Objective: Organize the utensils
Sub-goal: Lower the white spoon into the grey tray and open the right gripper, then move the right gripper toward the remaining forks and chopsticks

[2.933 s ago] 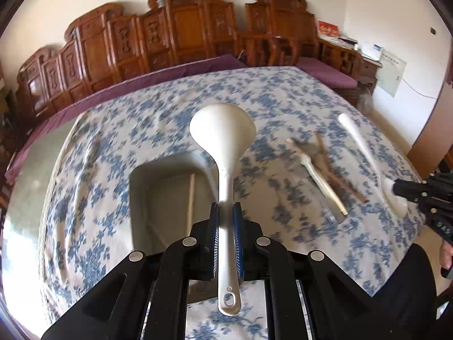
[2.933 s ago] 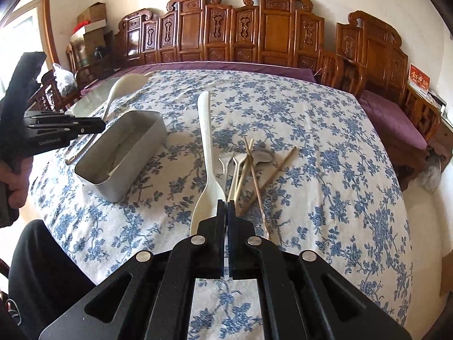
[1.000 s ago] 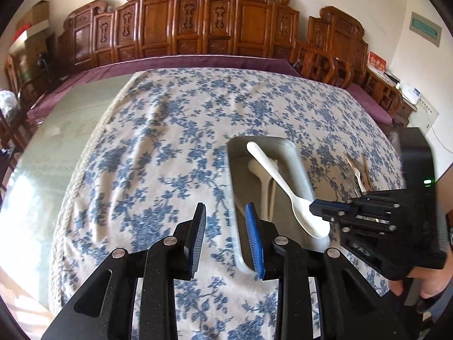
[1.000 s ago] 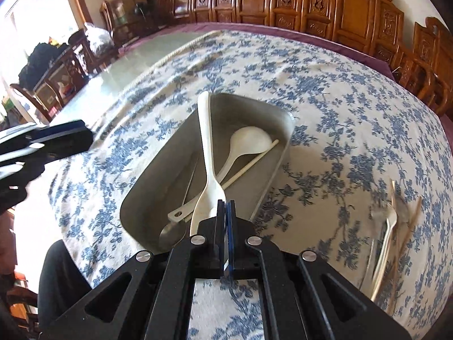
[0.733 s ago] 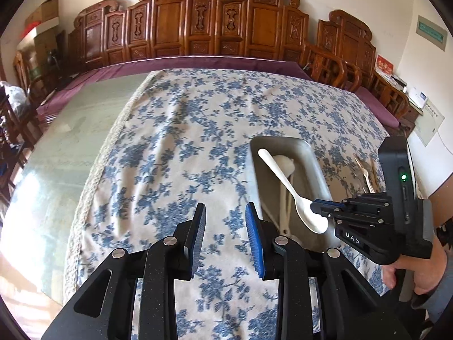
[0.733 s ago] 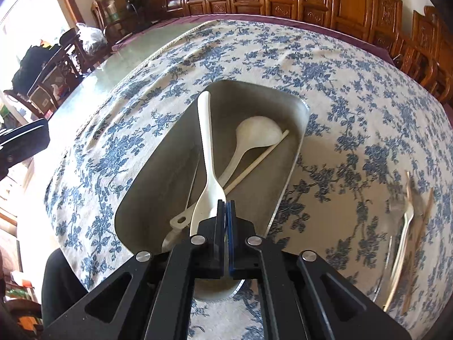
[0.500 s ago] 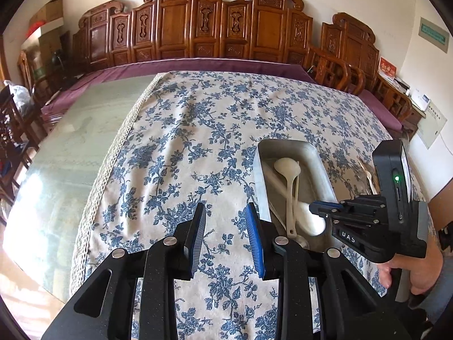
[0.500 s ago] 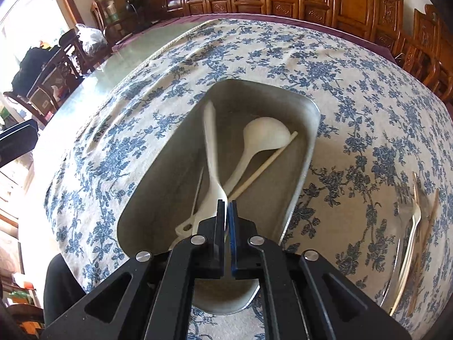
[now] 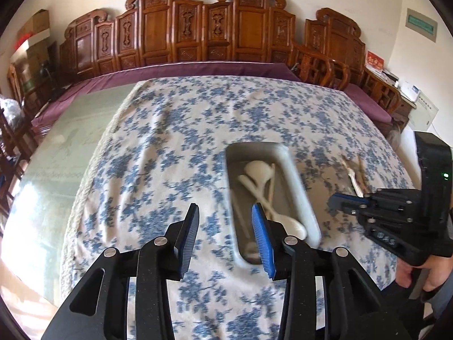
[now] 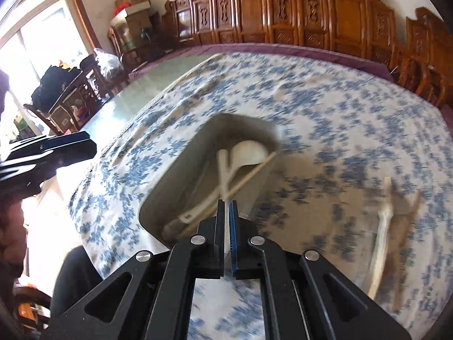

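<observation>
A metal tray [image 9: 297,181] [image 10: 181,170] sits on the blue-flowered tablecloth. In it lie a white ladle [image 9: 256,171] [image 10: 249,153], a white spoon [image 9: 294,226] [image 10: 223,170] and a chopstick [image 10: 249,174]. My left gripper [image 9: 225,228] is open and empty, above the cloth just left of the tray's near end. My right gripper [image 10: 226,218] has its jaws slightly apart and holds nothing, above the tray's near right edge; in the left wrist view it [image 9: 339,201] is right of the tray. More utensils [image 10: 382,226] [image 9: 354,175] lie on the cloth to the right, blurred.
Carved wooden chairs [image 9: 209,28] line the far side of the table. Bare green glass tabletop [image 9: 56,147] lies left of the cloth. Chairs and bags [image 10: 65,85] stand at the left by a window.
My right gripper has let go of the white spoon, which now lies in the tray, and has drawn back to the right. My left gripper has opened wider.
</observation>
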A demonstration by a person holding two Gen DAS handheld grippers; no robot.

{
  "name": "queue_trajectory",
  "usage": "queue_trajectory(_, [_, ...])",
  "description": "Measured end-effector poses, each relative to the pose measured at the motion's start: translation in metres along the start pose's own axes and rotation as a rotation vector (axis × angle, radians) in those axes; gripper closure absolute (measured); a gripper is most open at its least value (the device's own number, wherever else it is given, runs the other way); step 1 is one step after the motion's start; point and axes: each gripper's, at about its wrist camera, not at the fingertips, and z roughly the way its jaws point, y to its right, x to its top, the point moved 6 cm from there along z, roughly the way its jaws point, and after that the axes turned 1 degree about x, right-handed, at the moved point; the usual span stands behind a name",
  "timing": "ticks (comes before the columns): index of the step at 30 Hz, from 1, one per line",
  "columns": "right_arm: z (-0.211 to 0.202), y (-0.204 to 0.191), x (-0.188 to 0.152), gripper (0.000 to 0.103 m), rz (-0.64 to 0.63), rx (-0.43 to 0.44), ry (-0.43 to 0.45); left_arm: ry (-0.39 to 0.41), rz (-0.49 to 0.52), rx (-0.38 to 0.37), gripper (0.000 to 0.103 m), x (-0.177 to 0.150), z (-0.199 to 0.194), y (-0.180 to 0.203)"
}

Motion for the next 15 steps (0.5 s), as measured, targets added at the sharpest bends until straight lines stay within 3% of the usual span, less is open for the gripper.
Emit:
queue_trajectory(3, [-0.02,0.029,-0.012,0.097,-0.004,-0.049,0.013,0.01,0.019,-0.014,0.054,0.004,0.002,0.018])
queue_trajectory(5, [-0.029,0.051,-0.022,0.09,0.01,-0.079,0.014,0.01,0.025,-0.029,0.051,0.005,0.004,0.031])
queue_trajectory(6, [-0.032,0.061,-0.027,0.087,0.022,-0.09,0.012,0.01,0.029,-0.034,0.044,0.006,0.006,0.038])
queue_trajectory(9, [-0.039,0.098,-0.042,0.087,0.073,-0.135,0.003,0.017,0.048,-0.046,0.036,0.007,0.012,0.058])
queue_trajectory(15, [-0.031,0.144,-0.063,0.087,0.134,-0.181,-0.041,0.003,0.067,-0.08,0.033,0.008,0.025,0.09])
